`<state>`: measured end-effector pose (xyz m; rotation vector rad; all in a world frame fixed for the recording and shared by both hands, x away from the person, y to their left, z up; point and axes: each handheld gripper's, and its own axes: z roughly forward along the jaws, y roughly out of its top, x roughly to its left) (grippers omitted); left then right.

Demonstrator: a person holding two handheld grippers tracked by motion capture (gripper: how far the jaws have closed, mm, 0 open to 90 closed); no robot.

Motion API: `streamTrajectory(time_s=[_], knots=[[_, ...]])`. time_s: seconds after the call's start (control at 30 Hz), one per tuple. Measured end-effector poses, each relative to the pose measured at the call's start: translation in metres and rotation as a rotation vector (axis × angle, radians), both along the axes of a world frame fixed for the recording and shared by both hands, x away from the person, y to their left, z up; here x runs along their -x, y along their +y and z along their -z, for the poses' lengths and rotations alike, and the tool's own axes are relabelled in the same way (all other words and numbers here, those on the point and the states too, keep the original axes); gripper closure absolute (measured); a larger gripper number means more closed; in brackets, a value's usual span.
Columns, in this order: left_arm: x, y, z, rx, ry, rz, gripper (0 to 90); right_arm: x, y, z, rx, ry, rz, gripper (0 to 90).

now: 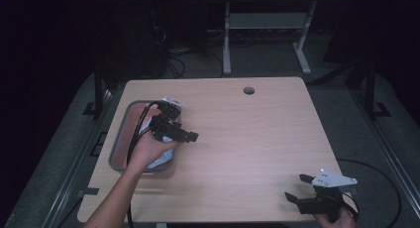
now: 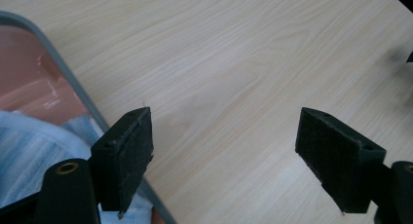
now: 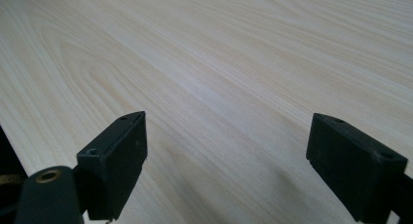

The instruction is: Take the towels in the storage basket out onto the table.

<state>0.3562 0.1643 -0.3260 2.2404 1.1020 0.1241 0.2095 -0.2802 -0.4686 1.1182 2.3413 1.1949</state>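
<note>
A grey-rimmed tray point(image 1: 118, 139) with a reddish floor sits at the table's left side. A pale blue-white cloth point(image 1: 162, 161) lies in it, and something pale and crumpled point(image 1: 173, 102) shows at its far end. My left gripper point(image 1: 187, 137) hovers over the tray's right rim, pointing right across the table, jaws open with nothing between them. The left gripper view shows that gripper point(image 2: 224, 151) over bare wood, with the tray rim point(image 2: 63, 70) and the cloth point(image 2: 29, 151) at its left. My right gripper point(image 1: 295, 186) stands open near the front right corner, and in its own view the right gripper point(image 3: 226, 156) spans only wood.
The light wooden table point(image 1: 247, 139) has a round cable hole point(image 1: 248, 90) near its far edge. Beyond it on the dark floor stand a white desk frame point(image 1: 228, 44) and loose cables point(image 1: 173, 59).
</note>
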Motion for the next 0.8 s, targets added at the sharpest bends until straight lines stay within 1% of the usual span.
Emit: streamTrajectory(time_s=[0.03, 0.17, 0.2, 0.23, 0.37, 0.5, 0.67, 0.7, 0.73, 0.8], knots=[[-0.001, 0.006, 0.0, -0.001, -0.001, -0.015, 23.6, 0.0, 0.0, 0.0, 0.001, -0.003, 0.0, 14.4], [-0.002, 0.016, -0.001, -0.004, 0.003, -0.04, 23.5, 0.0, 0.0, 0.0, -0.001, 0.0, 0.002, 14.4], [-0.002, 0.016, -0.001, -0.004, 0.003, -0.04, 23.5, 0.0, 0.0, 0.0, 0.0, 0.0, 0.001, 14.4], [-0.002, 0.022, -0.001, -0.006, 0.003, -0.054, 23.5, 0.0, 0.0, 0.0, 0.0, 0.0, 0.001, 14.4], [-0.003, 0.034, -0.002, -0.007, 0.002, -0.082, 23.7, 0.0, 0.0, -0.001, 0.003, -0.011, -0.001, 14.4], [-0.003, 0.048, 0.0, -0.006, 0.005, -0.121, 23.6, 0.001, 0.0, -0.001, 0.005, -0.002, 0.001, 14.4], [-0.004, 0.062, 0.003, -0.007, 0.012, -0.158, 23.5, 0.0, 0.0, -0.001, 0.006, -0.012, -0.002, 14.4], [-0.004, 0.062, 0.003, -0.007, 0.012, -0.158, 23.6, 0.0, 0.0, -0.001, 0.006, -0.012, -0.002, 14.4], [-0.005, 0.068, 0.005, -0.013, 0.02, -0.169, 23.6, 0.0, 0.0, -0.001, 0.006, -0.01, -0.003, 14.4], [-0.005, 0.072, 0.006, -0.01, 0.025, -0.186, 23.6, 0.001, 0.001, 0.0, 0.009, -0.007, -0.004, 14.4]])
